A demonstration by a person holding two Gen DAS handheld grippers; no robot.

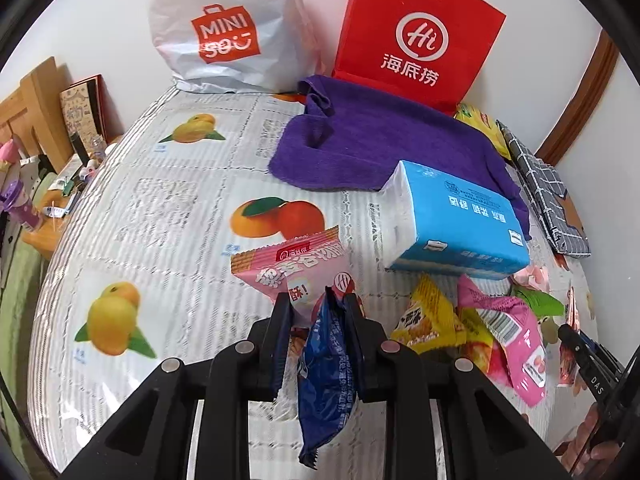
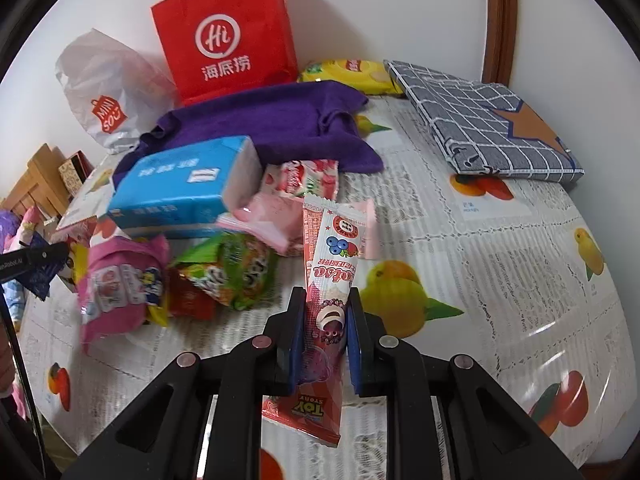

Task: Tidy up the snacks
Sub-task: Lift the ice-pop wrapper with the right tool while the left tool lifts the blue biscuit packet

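- Your left gripper [image 1: 317, 308] is clamped on two packets at once: a dark blue snack packet [image 1: 326, 380] that hangs down between the fingers, and a pink snack packet [image 1: 296, 268] that sticks up past the fingertips. Both are lifted off the table.
- Your right gripper [image 2: 323, 312] is closed tight on a long red-and-white berry snack stick [image 2: 330, 280], gripped around its middle, with one end poking out above the fingers and the other end below them.
- The rest of the snacks sit in a loose pile [image 2: 192, 276] on the table, between your two grippers: pink, green, yellow and red packets, overlapping each other.
- A blue tissue pack [image 1: 452, 220] lies just behind that pile, resting partly on the edge of a purple towel [image 1: 384, 140].
- Behind the towel, a red paper bag [image 1: 416, 36] stands upright against the wall, and a white plastic bag [image 1: 228, 28] with an orange logo sits beside it.
- A yellow snack bag [image 2: 352, 74] lies by the wall next to the red bag, touching a folded grey checked cloth item [image 2: 488, 120] with a brown star on it.
- Everything rests on a table with a fruit-print cover [image 1: 160, 208].
- In the left wrist view, the tip of your right gripper shows at the far right edge.
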